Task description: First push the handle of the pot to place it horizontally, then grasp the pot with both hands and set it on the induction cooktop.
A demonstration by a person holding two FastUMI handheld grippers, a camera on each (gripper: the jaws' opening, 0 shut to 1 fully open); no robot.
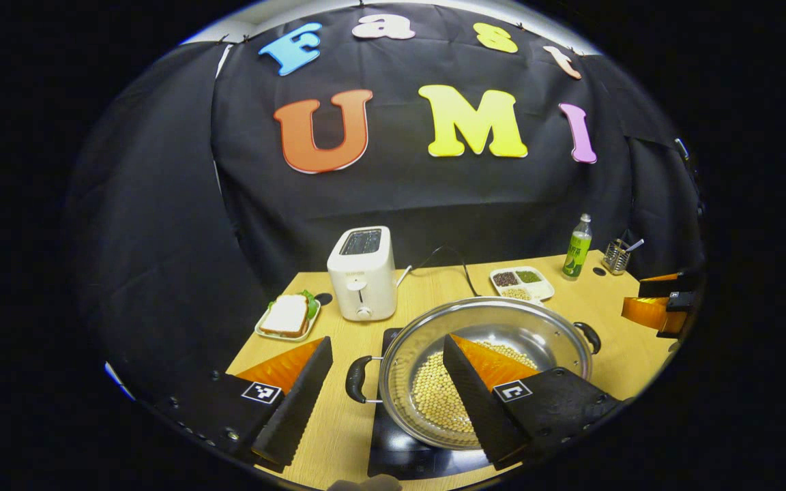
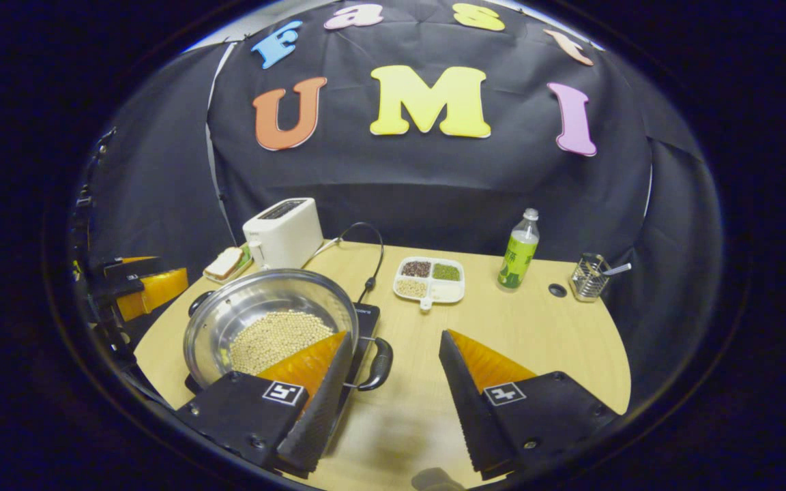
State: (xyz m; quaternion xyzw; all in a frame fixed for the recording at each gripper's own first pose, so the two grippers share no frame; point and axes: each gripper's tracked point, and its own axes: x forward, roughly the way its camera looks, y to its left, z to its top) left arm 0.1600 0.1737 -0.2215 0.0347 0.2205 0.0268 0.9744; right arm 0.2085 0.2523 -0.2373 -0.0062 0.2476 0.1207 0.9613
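Two tongs stand wide and empty — the left tongs (image 1: 386, 402) straddle the pot's left handle (image 1: 357, 379), the right tongs (image 2: 393, 402) its right handle (image 2: 377, 363), neither touching. The pot (image 1: 557, 327) already sits on the cooktop (image 1: 393, 457) at the near middle of the tabletop (image 2: 536, 334), handles pointing left and right, so the task looks all but done; what remains, I judge, is drawing both tongs back without nudging the handles. Going left to right: a sandwich (image 1: 287, 315) on a small plate, a white boxy toaster (image 1: 361, 273), then the pot — round, shallow, polished steel, its floor covered in pale beans (image 2: 277, 337), with black looped handles. Farther right lie a white divided dish (image 2: 429, 279), a green bottle (image 2: 519, 251) and a wire holder (image 2: 589, 276). Pale wood grain shows on the tabletop.
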